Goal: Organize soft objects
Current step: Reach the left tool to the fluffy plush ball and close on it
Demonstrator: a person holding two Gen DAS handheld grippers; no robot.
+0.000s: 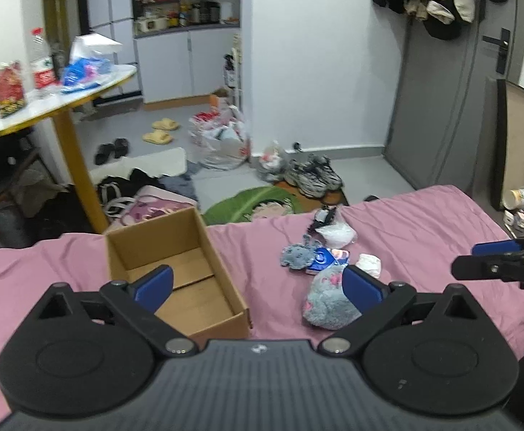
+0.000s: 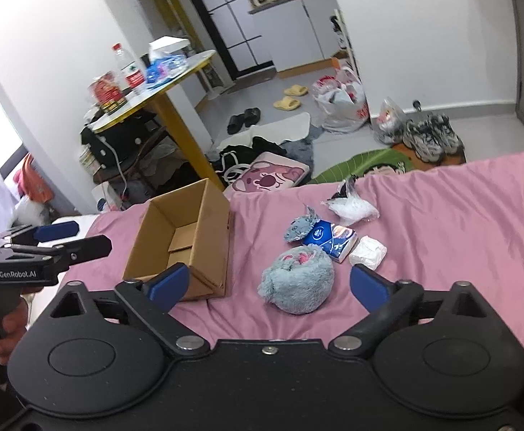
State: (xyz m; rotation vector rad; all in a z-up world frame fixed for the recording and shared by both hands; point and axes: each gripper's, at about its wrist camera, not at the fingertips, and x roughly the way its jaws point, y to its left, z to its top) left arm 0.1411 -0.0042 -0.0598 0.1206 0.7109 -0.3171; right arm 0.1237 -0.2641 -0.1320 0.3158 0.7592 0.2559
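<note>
I hold both the left gripper (image 1: 258, 283) and right gripper (image 2: 269, 285) spread and empty, lined up over the bed (image 2: 459, 222) so the grey plush (image 2: 298, 280) can go into the open cardboard box (image 2: 181, 230) beside it.

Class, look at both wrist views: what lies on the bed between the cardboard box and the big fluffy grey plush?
Nothing but bare pink bedsheet separates the cardboard box from the grey plush; the right wrist view shows this best.

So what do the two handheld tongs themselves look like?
Both are matte black plastic with round pivot housings, silver bolts and blue pads. The left tongs show a ribbed grey top; their side reads GenRobot.AI in the right view. The right tongs have a smooth black top.
</note>
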